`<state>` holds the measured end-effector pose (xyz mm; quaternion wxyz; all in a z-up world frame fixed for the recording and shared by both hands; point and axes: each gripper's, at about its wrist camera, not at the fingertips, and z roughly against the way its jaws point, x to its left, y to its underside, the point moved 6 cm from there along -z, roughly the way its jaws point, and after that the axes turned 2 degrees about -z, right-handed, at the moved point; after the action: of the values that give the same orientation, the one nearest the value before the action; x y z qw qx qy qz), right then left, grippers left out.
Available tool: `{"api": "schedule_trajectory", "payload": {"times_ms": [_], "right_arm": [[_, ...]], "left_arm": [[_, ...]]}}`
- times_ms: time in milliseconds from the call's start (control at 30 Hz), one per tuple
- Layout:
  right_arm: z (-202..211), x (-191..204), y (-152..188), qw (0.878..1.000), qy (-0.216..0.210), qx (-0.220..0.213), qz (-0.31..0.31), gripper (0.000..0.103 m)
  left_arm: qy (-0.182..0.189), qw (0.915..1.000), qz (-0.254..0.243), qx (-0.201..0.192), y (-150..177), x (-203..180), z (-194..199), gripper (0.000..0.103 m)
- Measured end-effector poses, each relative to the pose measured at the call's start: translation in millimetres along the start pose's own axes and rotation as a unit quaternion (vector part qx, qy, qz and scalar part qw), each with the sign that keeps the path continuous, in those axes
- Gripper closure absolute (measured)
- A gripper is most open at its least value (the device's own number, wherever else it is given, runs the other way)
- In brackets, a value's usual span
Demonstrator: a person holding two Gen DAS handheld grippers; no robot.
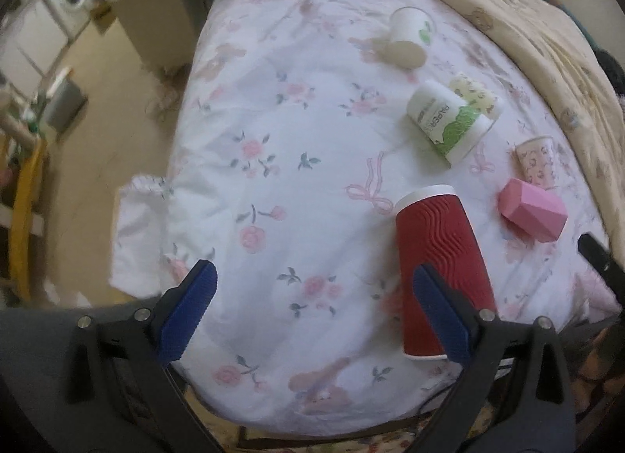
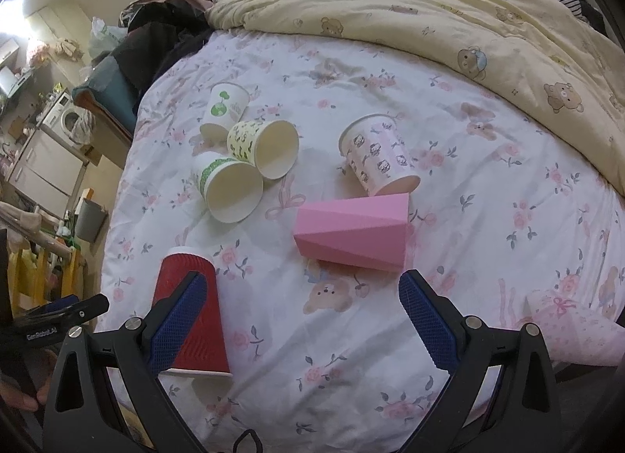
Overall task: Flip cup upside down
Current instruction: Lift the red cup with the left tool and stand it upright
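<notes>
"PAPER" on green-white cup; probably "GenRobot.AI" on left gripper

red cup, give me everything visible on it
The red cup looks like a paper cup with a wavy, ribbed red sleeve and white rims at both ends. It stands upside down on the floral bedsheet, wide mouth down and narrow base up, near the bed's front edge. No other cup touches it. The right gripper and left gripper are both open; each has one blue finger crossing in front of the cup, contact unclear.
</notes>
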<state>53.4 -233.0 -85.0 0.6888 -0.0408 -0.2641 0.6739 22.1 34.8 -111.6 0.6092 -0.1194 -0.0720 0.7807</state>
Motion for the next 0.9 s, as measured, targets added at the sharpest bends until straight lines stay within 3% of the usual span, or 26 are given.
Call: {"api": "schedule_trajectory", "payload": {"times_ms": [67, 200, 400, 567, 700, 900], "right_arm": [[-4.3, 1.9, 1.3, 1.000, 0.001, 0.006, 0.003, 0.002], [-13.4, 10.0, 4.6, 1.000, -0.001, 0.023, 0.015, 0.002], [-24.0, 38.2, 5.5, 0.997, 0.004, 0.042, 0.065, 0.002], [-37.0, 55.6, 5.5, 0.996, -0.003, 0.060, 0.069, 0.002], [-48.7, 68.4, 3.7, 0.995, -0.015, 0.078, 0.064, 0.002], [-71.9, 86.2, 6.3, 0.989, -0.036, 0.129, 0.057, 0.002]], "left_arm": [[0.019, 0.9998, 0.010, 0.002, -1.0, -1.1, 0.1, 0.004], [0.007, 0.9999, -0.004, -0.013, -6.2, -4.2, 5.9, 0.004], [0.037, 0.9989, 0.024, -0.014, -10.9, -0.6, 11.6, 0.004], [0.044, 0.9984, 0.033, -0.014, -10.8, 4.1, 15.2, 0.004], [0.073, 0.9962, 0.046, 0.007, -8.1, 4.7, 11.5, 0.004], [0.072, 0.9961, 0.052, 0.004, -8.9, 6.7, 16.0, 0.004]]}}
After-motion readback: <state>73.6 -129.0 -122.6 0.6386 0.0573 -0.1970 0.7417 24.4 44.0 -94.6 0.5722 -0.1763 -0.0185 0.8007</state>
